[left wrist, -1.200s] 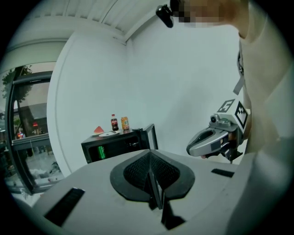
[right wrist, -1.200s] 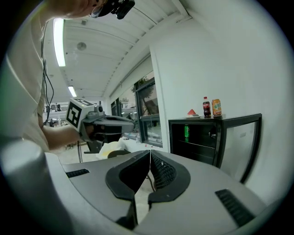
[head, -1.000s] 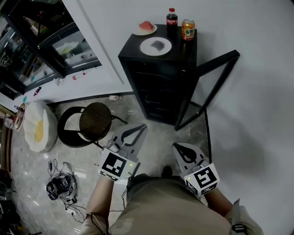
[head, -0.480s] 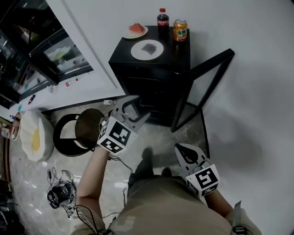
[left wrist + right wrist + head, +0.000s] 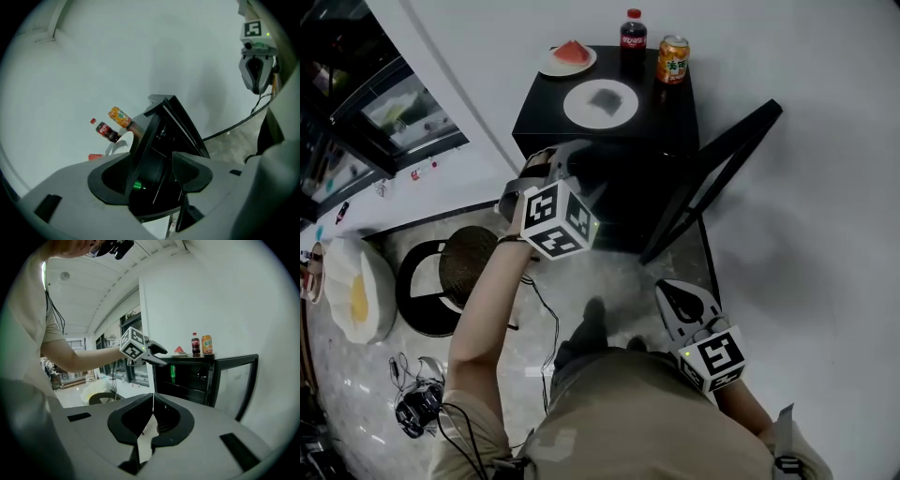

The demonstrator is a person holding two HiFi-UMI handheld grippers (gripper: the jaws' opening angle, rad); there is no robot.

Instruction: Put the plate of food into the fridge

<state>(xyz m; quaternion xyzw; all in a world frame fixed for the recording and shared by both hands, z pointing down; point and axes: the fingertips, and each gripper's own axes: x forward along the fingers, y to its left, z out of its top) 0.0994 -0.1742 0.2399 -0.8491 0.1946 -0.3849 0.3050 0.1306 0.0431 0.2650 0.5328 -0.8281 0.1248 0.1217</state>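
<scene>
A white plate of dark food (image 5: 600, 101) lies on top of the black mini fridge (image 5: 675, 105), whose glass door (image 5: 712, 173) stands open to the right. My left gripper (image 5: 561, 159) is raised at the fridge's front left corner, just short of the plate. Its jaws have just been opening and stand open with nothing between them. In the left gripper view the open jaws (image 5: 152, 161) frame the fridge (image 5: 164, 136), with the plate's rim (image 5: 119, 143) showing past it. My right gripper (image 5: 670, 291) hangs low near my body, shut and empty (image 5: 152, 413).
Also on the fridge top are a second plate with a watermelon slice (image 5: 567, 56), a cola bottle (image 5: 633, 28) and an orange can (image 5: 673, 58). A green bottle (image 5: 172, 371) stands inside the fridge. A round stool (image 5: 464, 267), a white cushion (image 5: 356, 291) and cables (image 5: 417, 408) are on the floor at the left.
My left gripper has risen from beside my waist towards the fridge top, rolled, and its jaws have opened. The right gripper has shifted only slightly.
</scene>
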